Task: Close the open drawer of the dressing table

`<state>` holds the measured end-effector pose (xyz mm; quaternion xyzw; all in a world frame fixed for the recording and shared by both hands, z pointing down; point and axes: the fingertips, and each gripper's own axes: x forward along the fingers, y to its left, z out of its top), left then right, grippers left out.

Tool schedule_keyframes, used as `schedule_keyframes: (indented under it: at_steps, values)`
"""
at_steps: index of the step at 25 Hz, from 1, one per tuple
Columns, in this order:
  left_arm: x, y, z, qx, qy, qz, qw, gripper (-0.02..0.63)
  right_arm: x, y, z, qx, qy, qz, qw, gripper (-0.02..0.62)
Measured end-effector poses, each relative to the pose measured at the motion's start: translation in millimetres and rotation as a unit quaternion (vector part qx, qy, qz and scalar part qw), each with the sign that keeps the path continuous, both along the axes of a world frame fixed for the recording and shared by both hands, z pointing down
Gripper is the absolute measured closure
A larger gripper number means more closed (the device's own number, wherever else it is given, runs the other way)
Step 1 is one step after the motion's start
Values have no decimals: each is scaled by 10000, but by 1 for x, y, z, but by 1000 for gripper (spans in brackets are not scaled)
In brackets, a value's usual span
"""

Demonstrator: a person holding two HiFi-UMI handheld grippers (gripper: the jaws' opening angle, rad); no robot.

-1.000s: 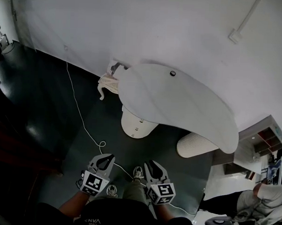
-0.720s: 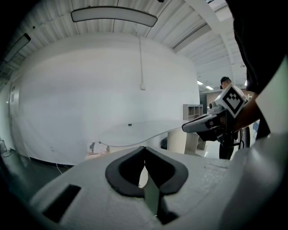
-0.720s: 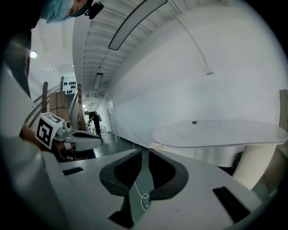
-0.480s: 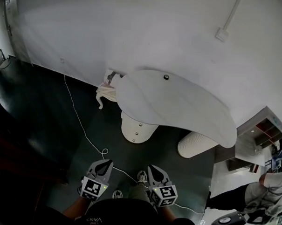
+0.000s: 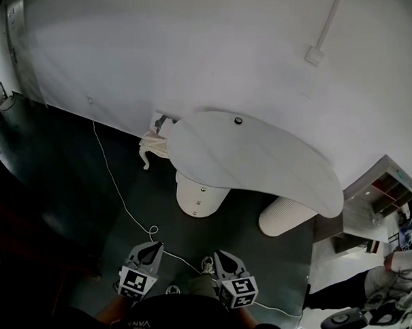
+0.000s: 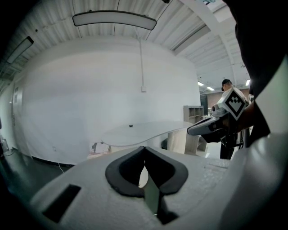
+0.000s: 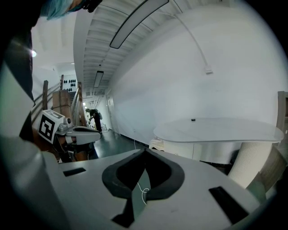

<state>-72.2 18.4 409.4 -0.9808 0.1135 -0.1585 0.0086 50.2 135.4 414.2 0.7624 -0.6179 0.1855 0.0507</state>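
Note:
The white dressing table stands against the curved white wall, and a small dark object lies on its top. A rounded drawer unit with small knobs juts out from under the top's front edge. A ribbed white cylinder stands beneath the right part. My left gripper and right gripper hover side by side over the dark floor, well short of the table, both shut with nothing between the jaws. In the left gripper view the table lies ahead beyond the closed left gripper. The right gripper view shows the table past the closed right gripper.
A white cable runs across the dark floor from the wall towards my feet. A crumpled pale cloth lies at the table's left end. A shelf unit and a seated person are at the right.
Both grippers sit lower in the head view than a second ago. The table and wall have shifted slightly in the picture, with more wall showing above.

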Motion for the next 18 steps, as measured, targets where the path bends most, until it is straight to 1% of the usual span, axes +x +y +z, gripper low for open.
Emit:
schedule_keyframes:
  at_steps: [3, 7, 18]
  values:
    - [1, 5, 0, 135, 57, 49, 9999, 588, -3, 3, 1, -23, 9, -49, 10000, 592]
    - [-1, 15, 1, 28, -52, 47, 10000, 588, -5, 4, 2, -15, -18, -85, 10000, 592]
    - [4, 27, 4, 133, -150, 65, 9998, 588, 1, 11, -3, 121, -91, -65, 9999, 594]
